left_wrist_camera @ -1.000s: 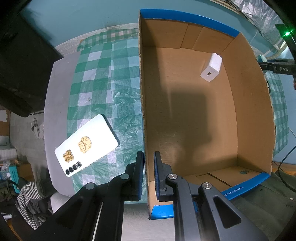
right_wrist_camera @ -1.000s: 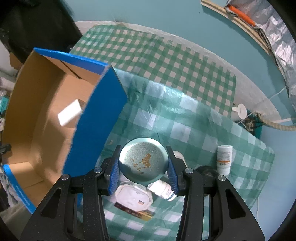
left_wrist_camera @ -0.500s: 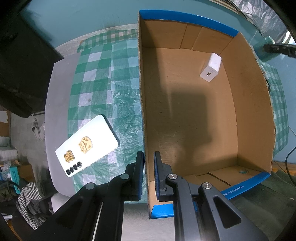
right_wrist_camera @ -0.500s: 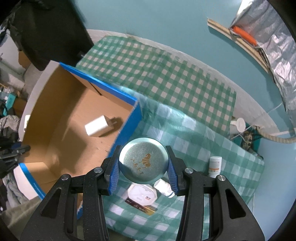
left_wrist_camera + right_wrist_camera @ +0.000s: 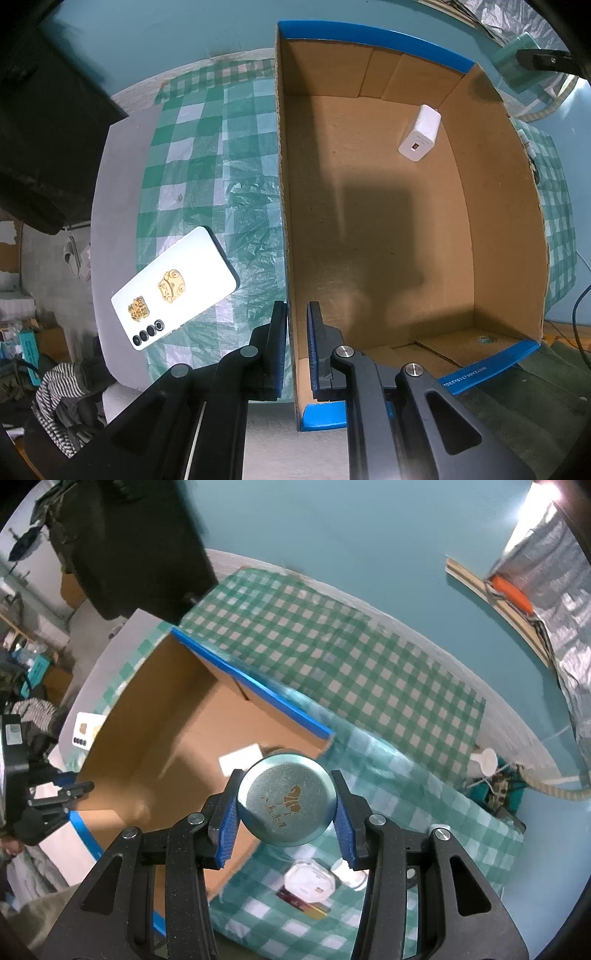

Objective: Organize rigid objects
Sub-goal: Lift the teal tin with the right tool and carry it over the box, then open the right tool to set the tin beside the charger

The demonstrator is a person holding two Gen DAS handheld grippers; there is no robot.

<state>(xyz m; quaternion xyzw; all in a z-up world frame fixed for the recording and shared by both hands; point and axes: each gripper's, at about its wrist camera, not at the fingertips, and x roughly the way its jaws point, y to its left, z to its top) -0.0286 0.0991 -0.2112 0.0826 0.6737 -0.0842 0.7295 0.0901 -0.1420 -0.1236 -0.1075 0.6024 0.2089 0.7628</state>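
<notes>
Currently we carry the round tin (image 5: 287,803), clamped in the right gripper (image 5: 287,808), above the cardboard box (image 5: 388,236), whose wall the left gripper (image 5: 297,328) pinches; lowering and release follow

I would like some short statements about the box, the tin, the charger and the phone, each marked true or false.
1. The right tool holds a round tin. True.
2. The box holds a white charger. True.
3. The phone lies inside the box. False: it lies on the checked cloth beside the box.
4. The left tool is free of the box. False: its fingers straddle the box wall.
5. The tin rests on the box floor. False: it is held in the air.
</notes>
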